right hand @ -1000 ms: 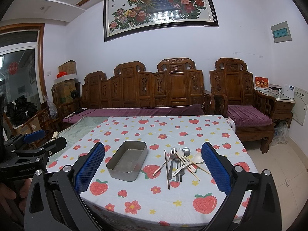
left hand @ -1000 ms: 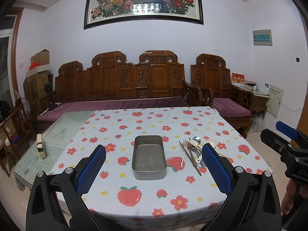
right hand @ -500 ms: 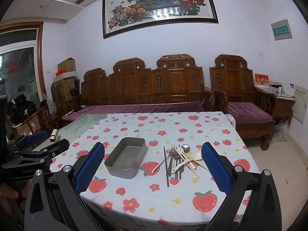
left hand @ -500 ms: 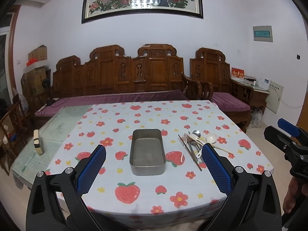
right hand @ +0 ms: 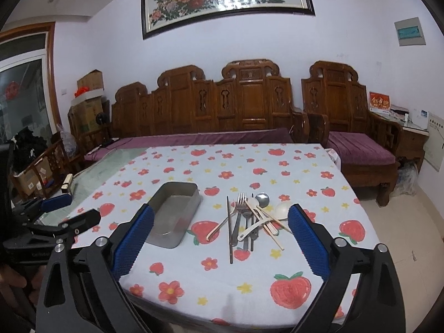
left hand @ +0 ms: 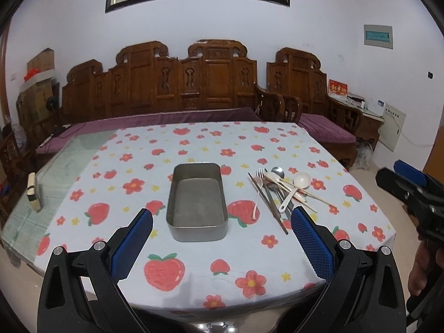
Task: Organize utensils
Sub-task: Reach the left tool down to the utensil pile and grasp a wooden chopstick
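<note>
Both grippers, left (left hand: 222, 231) and right (right hand: 220, 229), hover wide-fingered, empty; sorting unstarted. Next: lift one utensil (right hand: 247, 222) into the tin (left hand: 197, 202).

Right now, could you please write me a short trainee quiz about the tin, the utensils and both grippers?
1. True or false: the metal tin already holds a utensil.
2. The utensil pile lies on which side of the tin: A left, B right?
3. Fill in: the left gripper and right gripper are both ____.

Key: 1 false, the tin is empty; 2 B; 3 open, holding nothing.
</note>
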The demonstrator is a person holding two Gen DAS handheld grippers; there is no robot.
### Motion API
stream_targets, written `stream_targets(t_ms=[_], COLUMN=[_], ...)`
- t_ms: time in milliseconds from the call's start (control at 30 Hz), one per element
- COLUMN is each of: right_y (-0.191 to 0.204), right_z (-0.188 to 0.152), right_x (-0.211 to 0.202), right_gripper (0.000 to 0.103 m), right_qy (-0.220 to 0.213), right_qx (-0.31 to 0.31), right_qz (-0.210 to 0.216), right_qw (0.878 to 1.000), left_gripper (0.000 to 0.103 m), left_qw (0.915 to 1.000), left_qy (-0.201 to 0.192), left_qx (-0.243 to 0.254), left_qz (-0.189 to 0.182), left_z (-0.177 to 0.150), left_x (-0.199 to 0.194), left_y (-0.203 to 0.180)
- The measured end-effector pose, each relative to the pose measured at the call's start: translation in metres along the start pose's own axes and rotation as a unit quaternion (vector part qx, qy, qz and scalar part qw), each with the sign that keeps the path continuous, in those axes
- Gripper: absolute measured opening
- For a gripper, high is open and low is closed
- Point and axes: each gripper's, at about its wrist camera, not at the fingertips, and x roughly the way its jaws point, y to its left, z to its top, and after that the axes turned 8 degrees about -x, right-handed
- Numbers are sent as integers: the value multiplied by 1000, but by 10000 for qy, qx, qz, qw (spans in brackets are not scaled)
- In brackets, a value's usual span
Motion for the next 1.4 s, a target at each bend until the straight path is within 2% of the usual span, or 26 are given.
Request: stream_targets(t_ms=[167,567,700,833,933,1233,1400], right_y=[-16,-61,-85,-105,-116,-134,-143], right_z=[4,18,5,-20,-39,-78,-87], right_x=[29,95,111,130,145,176,183], right_gripper=[91,75,70,61,60,53,53], right_qy=[166,598,713,1001,1239,1725,1848], right_qx=[143,2,-86,-83,-52,-21,2], right_qz=[104,154,129,147,91,-11,-52], right_qw=[9997,9981,9973,9948,9922,9850,9828], left_gripper=[97,97,97,97,96,81,68], left_qw=[9998,9985,9981,9971,9956,9853,9782], left_qy=[157,329,294,436,571,1408,1847], left_qx=[92,314,394,424,501,636,593], left_qz=[-93,-320,-373,-457,-553,-725,-740], left_z=[-5,-6,-3,-3,-6,-31,-47], left_x=[22,64,77,94,108,182,225], left_y=[-8,-29,-38,-45,-53,-82,-95])
